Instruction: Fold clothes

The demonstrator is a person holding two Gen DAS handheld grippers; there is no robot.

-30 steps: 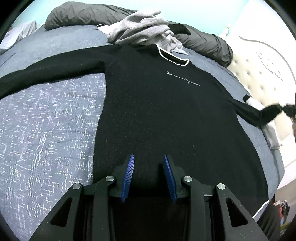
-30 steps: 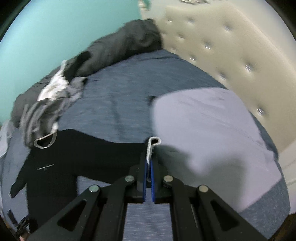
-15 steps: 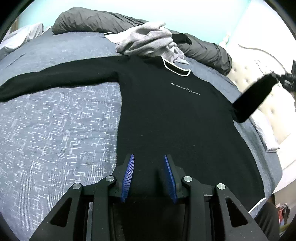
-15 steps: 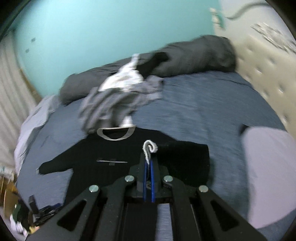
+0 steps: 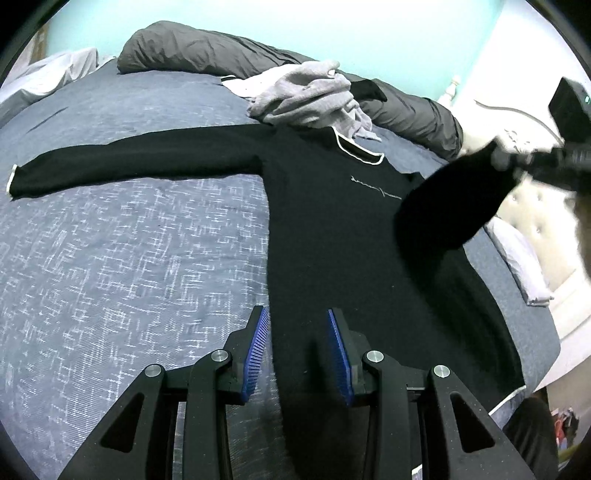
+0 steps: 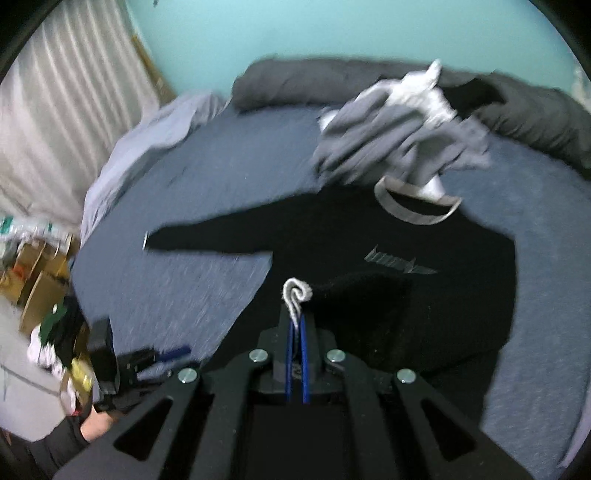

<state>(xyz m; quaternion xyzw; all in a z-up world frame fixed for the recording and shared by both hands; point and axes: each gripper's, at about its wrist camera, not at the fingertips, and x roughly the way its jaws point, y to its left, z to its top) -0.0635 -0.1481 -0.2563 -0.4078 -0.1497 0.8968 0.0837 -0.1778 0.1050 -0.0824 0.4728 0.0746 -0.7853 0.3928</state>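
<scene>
A black long-sleeved sweater (image 5: 332, 229) of soft, matte knit lies flat and face up on the bed (image 5: 129, 240), whose blue-grey cover shows a fine white crosshatch weave. The sweater has a pale ribbed collar (image 5: 356, 147) and a thin line of light lettering (image 5: 375, 186) across the chest. One sleeve (image 5: 122, 166) stretches straight out from the body across the cover, ending in a narrow white-edged cuff. The other sleeve (image 5: 454, 199) is lifted off the bed and hangs as a dark tube over the chest, its pale cuff (image 6: 295, 295) curled into a small loop. The right gripper (image 6: 295, 332) has its blue-padded fingers closed tight on that cuff. The left gripper (image 5: 297, 343) hovers above the lower part of the sweater with its ribbed blue fingers (image 5: 255, 343) standing apart and nothing between them. Just beyond the collar sits a crumpled heap of grey and white garments (image 5: 306, 96), loosely bunched and wrinkled. Behind that heap, along the far edge of the bed, a dark grey duvet (image 5: 207, 51) lies in a long rumpled roll against the turquoise wall (image 6: 295, 33). Beside the bed, past the lifted sleeve, stands a cream headboard (image 5: 535, 206) with button tufting.
</scene>
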